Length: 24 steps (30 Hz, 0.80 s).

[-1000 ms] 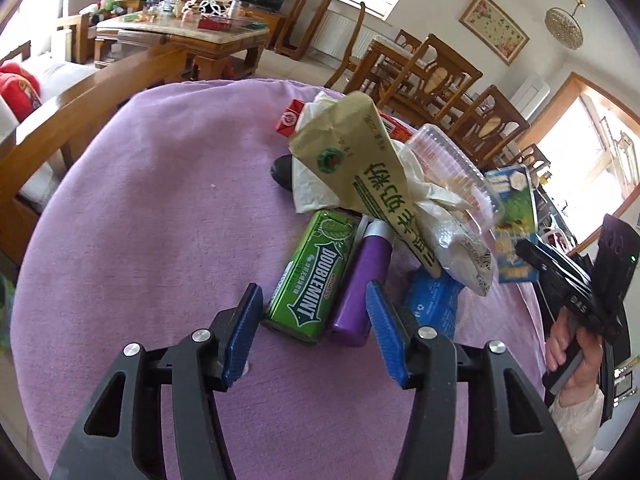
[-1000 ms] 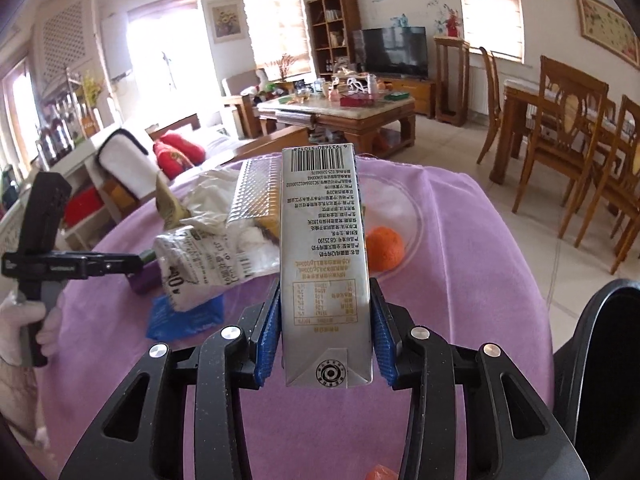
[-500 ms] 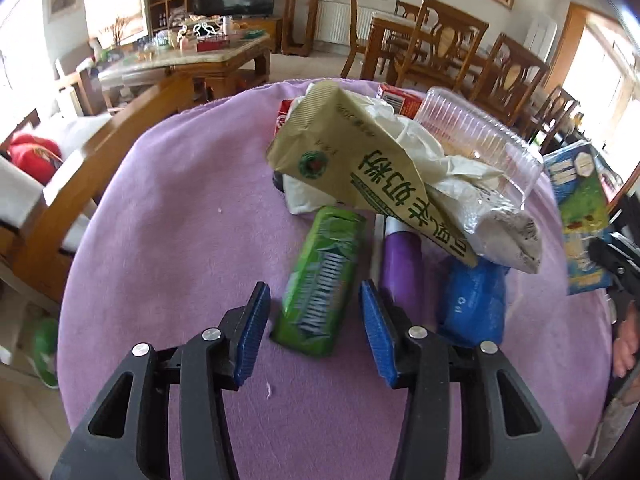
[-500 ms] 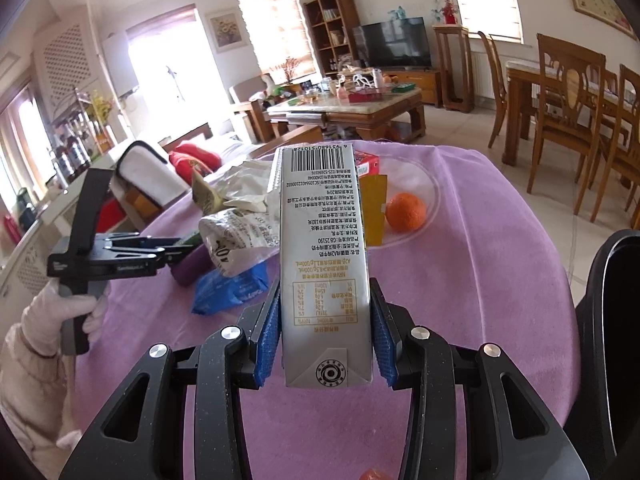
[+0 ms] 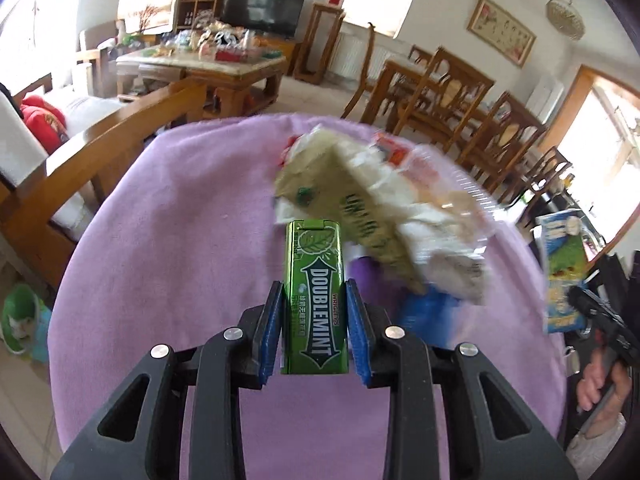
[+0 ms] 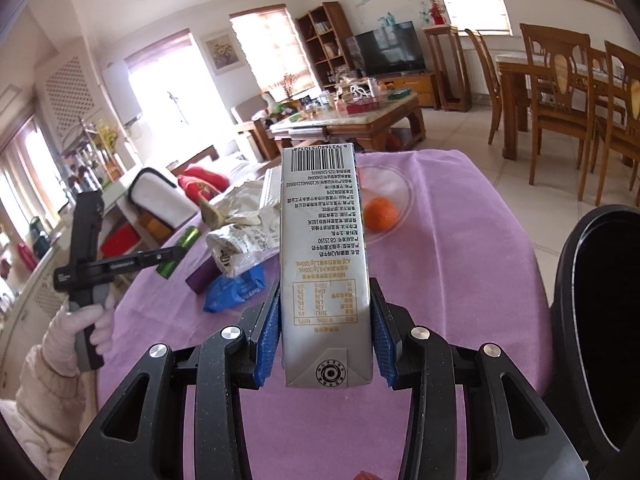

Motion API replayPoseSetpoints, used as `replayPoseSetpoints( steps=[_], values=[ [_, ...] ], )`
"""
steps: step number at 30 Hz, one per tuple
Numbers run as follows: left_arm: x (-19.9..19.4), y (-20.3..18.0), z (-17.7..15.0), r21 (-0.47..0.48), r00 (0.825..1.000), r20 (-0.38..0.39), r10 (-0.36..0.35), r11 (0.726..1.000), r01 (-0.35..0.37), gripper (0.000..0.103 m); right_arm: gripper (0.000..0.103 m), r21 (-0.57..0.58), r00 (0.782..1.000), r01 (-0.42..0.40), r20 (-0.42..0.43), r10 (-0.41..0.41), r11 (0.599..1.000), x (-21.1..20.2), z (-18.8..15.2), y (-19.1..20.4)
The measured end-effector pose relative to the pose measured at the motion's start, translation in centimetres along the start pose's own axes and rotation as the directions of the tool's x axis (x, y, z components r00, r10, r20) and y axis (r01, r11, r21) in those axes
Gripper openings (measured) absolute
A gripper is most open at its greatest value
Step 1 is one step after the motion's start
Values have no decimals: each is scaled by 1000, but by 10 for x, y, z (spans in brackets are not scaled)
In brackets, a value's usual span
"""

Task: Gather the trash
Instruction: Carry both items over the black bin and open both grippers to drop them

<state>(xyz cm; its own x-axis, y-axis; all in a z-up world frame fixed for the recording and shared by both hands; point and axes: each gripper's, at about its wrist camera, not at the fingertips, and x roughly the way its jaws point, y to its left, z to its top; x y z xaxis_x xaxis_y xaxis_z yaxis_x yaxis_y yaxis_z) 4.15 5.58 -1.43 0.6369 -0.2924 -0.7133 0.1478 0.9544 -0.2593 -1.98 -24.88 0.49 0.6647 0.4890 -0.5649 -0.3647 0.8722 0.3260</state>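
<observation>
So my left gripper [image 5: 314,330] is clamped on the green Doublemint tin [image 5: 315,300], blue pads [image 5: 269,336] pressed against both long sides, tin pointing straight out toward 12 o'clock in the left wrist view. From the right wrist view you can see the same tin [image 6: 179,251] held up off the purple cloth [image 6: 448,264] at about 9 o'clock, with my left hand [image 6: 86,324] gripping the handle below it.

My right gripper [image 6: 325,338] is squeezed around the milk carton [image 6: 322,264], barcode end up at 12 o'clock, base seal nearest the camera. In the left view that carton [image 5: 562,268] sits out at 3 o'clock, off the table's edge, blurry.

The rest of the trash pile is in the middle of the table. In the left view it's at 1 to 2 o'clock from the tin: a tan paper bag [image 5: 352,204] with green print lying on top of crumpled white wrappers [image 5: 440,232], a purple tube [image 5: 368,276] just beside the tin's right side, and a blue packet [image 5: 424,312] next to that. All pretty smeared, so I can't read the labels.

In the right view there's an orange [image 6: 381,214] sitting in a clear dish [image 6: 402,184] at about 1 o'clock behind the carton, and the black bin [image 6: 600,320] rim is at 3 o'clock, just off the table's edge.
</observation>
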Motion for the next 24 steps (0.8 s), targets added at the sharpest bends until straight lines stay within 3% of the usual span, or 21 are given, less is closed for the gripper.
replayPoseSetpoints(
  steps=[4,6,11,14,19,24],
  values=[
    [-21,-58,9,85,994,39,-106,991,102,31,40,23,997,60,55,-61,998,-32,7,-23],
    [-21,-100,15,144,983,32,-180,974,174,31,40,49,992,100,77,-104,994,-52,10,-40],
    [10,-206,18,246,940,-55,-337,908,340,31,40,135,964,240,83,-252,961,-95,2,-100],
    [42,-273,14,294,907,-123,-402,858,421,31,40,174,937,338,34,-349,925,-110,-11,-136],
    [109,-358,10,322,868,-253,-428,809,492,31,40,204,901,432,-55,-430,879,-116,-39,-187],
    [153,-404,-2,341,865,-315,-389,805,486,31,40,200,889,458,-102,-447,866,-116,-59,-214]
  ],
)
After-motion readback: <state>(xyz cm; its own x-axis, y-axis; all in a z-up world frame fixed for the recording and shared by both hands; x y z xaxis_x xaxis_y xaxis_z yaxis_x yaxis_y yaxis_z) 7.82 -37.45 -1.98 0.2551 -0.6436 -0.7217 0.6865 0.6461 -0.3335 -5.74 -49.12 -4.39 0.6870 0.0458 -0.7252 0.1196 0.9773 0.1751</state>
